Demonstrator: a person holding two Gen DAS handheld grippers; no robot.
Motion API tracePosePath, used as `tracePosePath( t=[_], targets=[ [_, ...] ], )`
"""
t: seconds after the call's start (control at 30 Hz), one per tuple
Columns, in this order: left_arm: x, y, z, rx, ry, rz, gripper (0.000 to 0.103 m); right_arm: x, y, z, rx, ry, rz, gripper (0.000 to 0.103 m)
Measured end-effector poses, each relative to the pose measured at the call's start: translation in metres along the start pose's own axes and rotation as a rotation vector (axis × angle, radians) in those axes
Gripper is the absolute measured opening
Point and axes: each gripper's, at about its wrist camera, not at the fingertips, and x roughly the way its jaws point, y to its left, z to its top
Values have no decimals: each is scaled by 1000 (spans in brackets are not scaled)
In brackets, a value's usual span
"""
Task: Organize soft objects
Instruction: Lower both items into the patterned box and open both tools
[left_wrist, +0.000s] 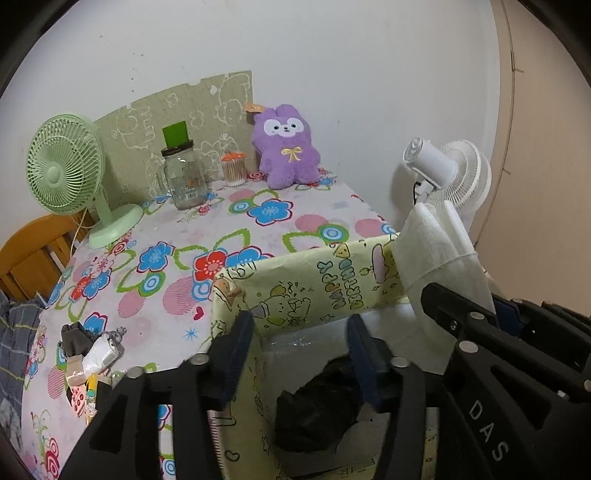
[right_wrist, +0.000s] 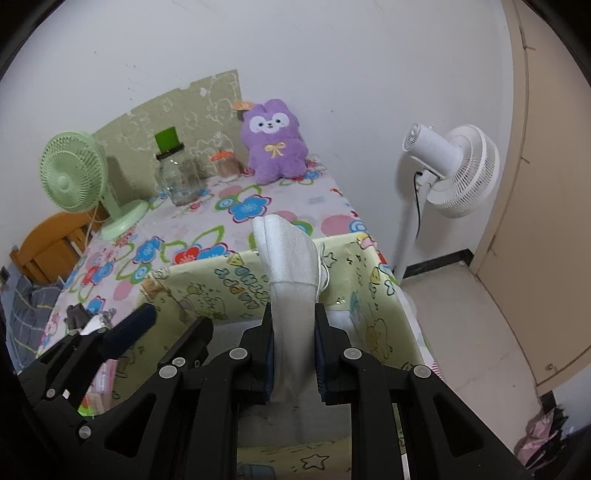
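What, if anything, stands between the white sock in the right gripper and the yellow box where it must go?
Nothing visible. The right gripper holds the white sock above the open yellow box; only a dark cloth lies inside, leaving room beside it.

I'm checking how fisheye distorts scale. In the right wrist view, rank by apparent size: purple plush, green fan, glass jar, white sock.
1. White sock, though nearness to the camera inflates it.
2. Green fan and purple plush, too alike to rank.
3. Glass jar.
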Motion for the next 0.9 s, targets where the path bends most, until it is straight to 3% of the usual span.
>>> tracePosePath(
  t=[0.2,0.27,0.33,0.57,0.63,0.7,0.9],
  targets=[
    [-1,-1,0,-4,13,-27,78,0,-4,0,-4,8,4,29],
    [-2,-2,0,-1,20,-24,79,-1,-4,0,-9,5,-9,37],
    [-4,-3,0,0,22,-27,81,-3,-4,-1,-10,-5,-26,52],
    [-15,-4,-1,18,11,-35,89,-13,-6,-3,3,-18,-39,56],
    [-20,-3,0,14,-1,-39,92,-19,-5,-3,4,-35,-33,72],
    [-27,-2,0,12,-25,-34,96,-25,-4,-3,5,-54,-27,78],
    [-46,4,-1,15,-60,-19,100,-42,5,-5,-1,-86,-18,81]
  ],
)
